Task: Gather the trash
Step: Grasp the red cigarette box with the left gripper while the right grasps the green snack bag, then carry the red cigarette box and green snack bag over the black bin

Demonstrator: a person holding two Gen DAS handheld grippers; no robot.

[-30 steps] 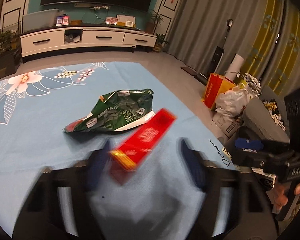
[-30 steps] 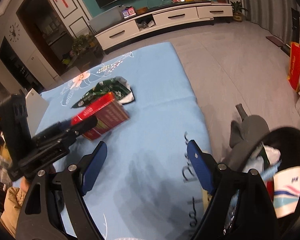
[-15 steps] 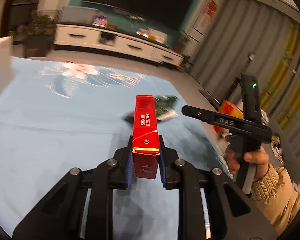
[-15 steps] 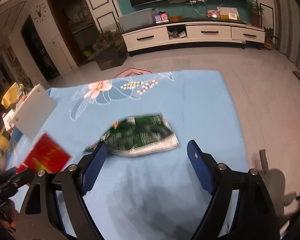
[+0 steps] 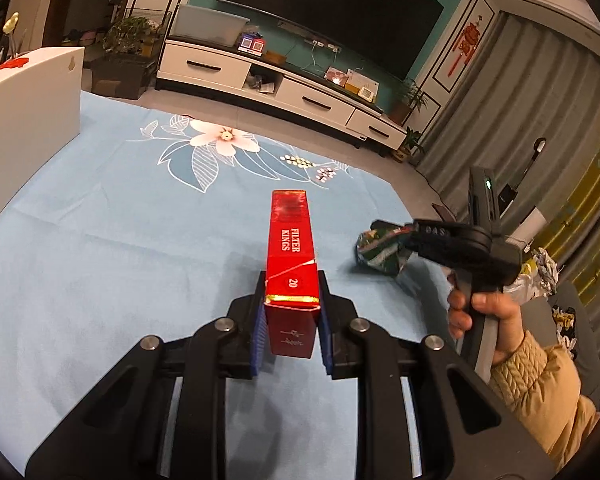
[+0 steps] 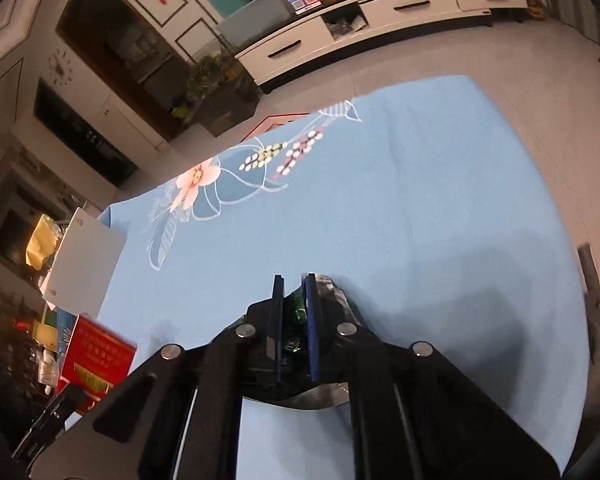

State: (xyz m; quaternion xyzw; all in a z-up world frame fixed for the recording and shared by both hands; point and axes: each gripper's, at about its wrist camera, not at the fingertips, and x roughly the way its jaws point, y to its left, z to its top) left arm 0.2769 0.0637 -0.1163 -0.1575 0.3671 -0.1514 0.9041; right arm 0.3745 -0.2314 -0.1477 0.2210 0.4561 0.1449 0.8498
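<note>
Pinching red carton (image 5: pixel 291 268), left fingers (image 5: pixel 260 330); right fingers (image 6: pixel 310 320) just closed on green wrapper (image 6: pixel 296 312).

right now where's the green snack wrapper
Pinched between the right gripper's pads, its jaws having just closed on it; the green wrapper sits crumpled over the blue cloth, right of the red carton.

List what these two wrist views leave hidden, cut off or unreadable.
- Crumpled green foil wrapper: in the right wrist view, mostly hidden between and beneath the right gripper; its print is unreadable.
- Red cardboard cigarette box: its far-end print is blurred in the left wrist view; the left gripper covers its sides.
- Trash bin: in neither view.
- Person's hand: sleeve cut off at the left wrist view's edge.
</note>
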